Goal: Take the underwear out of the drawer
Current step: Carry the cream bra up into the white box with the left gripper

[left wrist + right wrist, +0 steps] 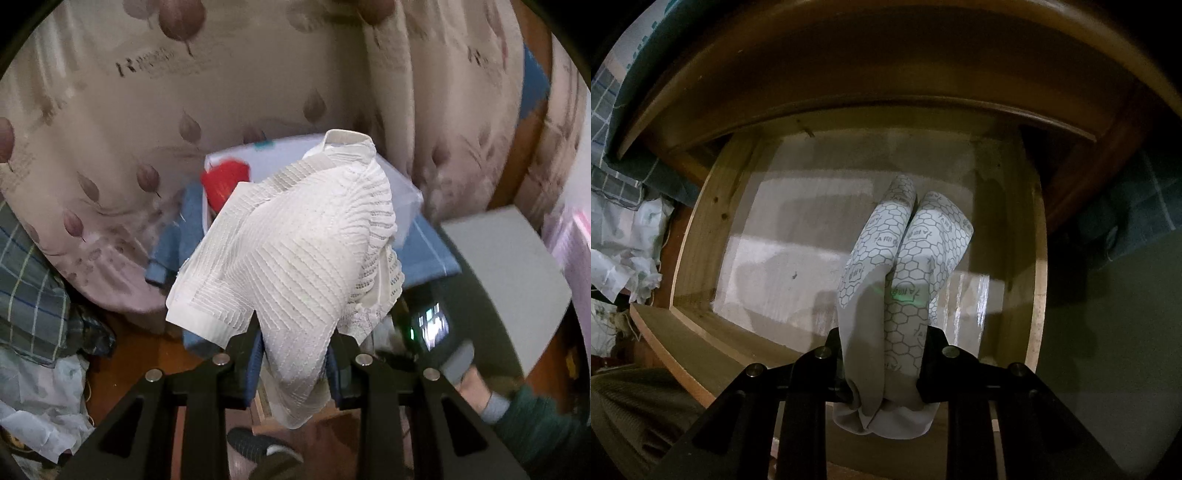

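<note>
In the left wrist view my left gripper (295, 354) is shut on white ribbed underwear (295, 243), which drapes forward over the black fingers and hides the fingertips. It hangs in the air in front of a leaf-patterned curtain. In the right wrist view my right gripper (884, 369) is shut on grey underwear with a honeycomb print (905, 258), folded lengthwise and sticking out over the open wooden drawer (690, 236). The drawer's pale bottom is otherwise bare.
A clear plastic box (402, 192) holding something red (223, 181) sits on a blue cloth (428, 254) behind the white underwear. A grey box (506, 280) stands to the right. Plaid fabric (26, 280) and crumpled bags (40, 402) lie left. A shoe (255, 446) shows below.
</note>
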The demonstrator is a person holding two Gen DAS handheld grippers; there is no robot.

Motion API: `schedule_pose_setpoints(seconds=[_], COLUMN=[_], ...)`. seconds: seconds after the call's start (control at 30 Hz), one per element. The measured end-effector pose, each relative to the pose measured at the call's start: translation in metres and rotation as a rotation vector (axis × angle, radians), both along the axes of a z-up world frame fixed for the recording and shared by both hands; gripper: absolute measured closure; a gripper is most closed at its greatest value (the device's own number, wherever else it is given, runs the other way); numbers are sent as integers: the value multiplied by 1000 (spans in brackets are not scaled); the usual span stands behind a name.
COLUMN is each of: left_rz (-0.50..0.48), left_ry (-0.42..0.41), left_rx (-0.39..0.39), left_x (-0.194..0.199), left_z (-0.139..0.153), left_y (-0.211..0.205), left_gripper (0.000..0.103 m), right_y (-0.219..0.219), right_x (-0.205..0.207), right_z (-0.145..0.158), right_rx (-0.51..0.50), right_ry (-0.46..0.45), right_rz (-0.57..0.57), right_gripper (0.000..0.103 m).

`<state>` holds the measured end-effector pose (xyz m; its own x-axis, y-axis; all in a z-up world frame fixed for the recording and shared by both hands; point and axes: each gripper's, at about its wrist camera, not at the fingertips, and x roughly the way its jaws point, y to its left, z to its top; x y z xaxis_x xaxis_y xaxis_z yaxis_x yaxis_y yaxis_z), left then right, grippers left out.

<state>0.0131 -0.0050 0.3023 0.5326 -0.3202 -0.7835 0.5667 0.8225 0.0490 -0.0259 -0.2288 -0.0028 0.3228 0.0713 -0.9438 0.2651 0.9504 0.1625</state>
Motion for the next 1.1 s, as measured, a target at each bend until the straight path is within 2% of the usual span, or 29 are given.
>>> schedule_pose_setpoints(seconds=[0.2,0.33,0.73,1.1], left_rz=[39,76,123,142], left_ry=[-88,-127,-80,-18], left_rx=[3,30,51,121], left_x=[35,63,128,153], left_z=[40,45,10,-40], left_y=[-19,-38,-89,-114], left_gripper=[74,74,74,73], right_y=[0,0,0,2], right_x=[0,-1,0,0], right_z=[-1,-1,-1,-2], right_rx=[5,6,21,21], right_ry=[2,5,12,10], right_rz=[3,-1,0,0], right_gripper=[81,81,81,81])
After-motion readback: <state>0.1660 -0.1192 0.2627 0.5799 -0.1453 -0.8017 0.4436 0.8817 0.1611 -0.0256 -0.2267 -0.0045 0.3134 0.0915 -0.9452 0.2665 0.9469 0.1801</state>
